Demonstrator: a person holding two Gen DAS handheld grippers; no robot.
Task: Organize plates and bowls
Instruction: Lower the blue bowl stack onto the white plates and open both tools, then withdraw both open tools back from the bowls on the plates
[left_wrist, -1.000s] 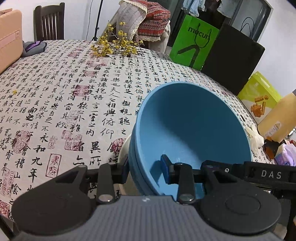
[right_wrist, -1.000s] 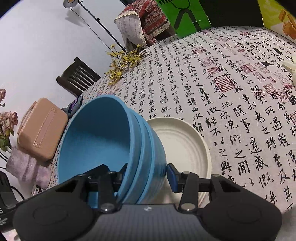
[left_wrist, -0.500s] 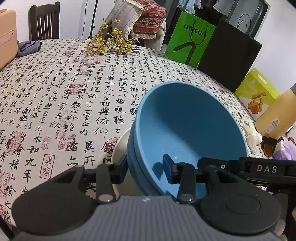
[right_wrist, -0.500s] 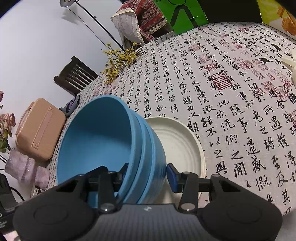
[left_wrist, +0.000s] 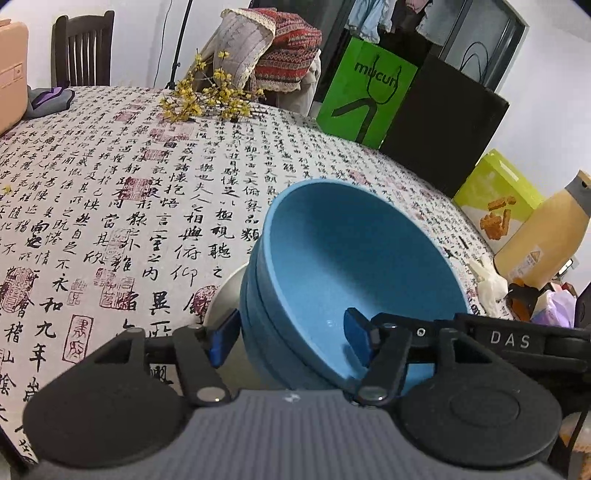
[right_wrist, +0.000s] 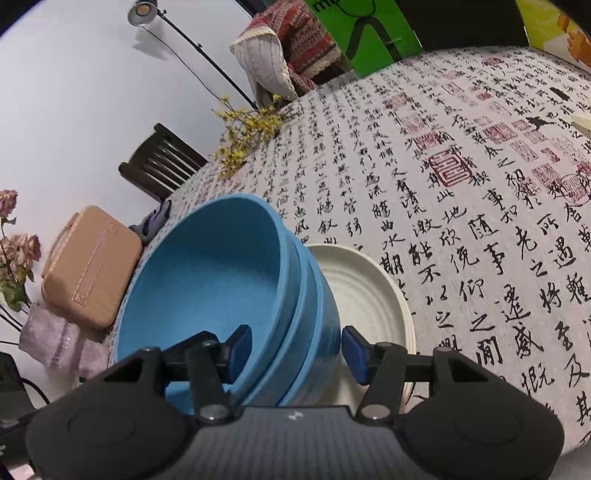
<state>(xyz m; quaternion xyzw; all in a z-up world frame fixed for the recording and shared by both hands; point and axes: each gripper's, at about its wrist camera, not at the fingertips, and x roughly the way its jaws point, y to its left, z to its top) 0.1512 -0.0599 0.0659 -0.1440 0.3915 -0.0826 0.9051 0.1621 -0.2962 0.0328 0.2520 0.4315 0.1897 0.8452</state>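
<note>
Calligraphy-print tabletop (left_wrist: 110, 192) carries nested blue bowls (left_wrist: 362, 266) on white plate (right_wrist: 365, 291) at near edge; left gripper (left_wrist: 291, 339) & right gripper (right_wrist: 295, 350) fingers, just opened, straddle opposite rims w/o contact; stack looks rigid, smooth, tip-prone—regrip by rim wall.

Blue bowls (right_wrist: 221, 280) sit on a cream ribbed plate (right_wrist: 365, 291). Under the plate, the tablecloth (left_wrist: 110, 206) is off-white with black calligraphy and red seals.
</note>
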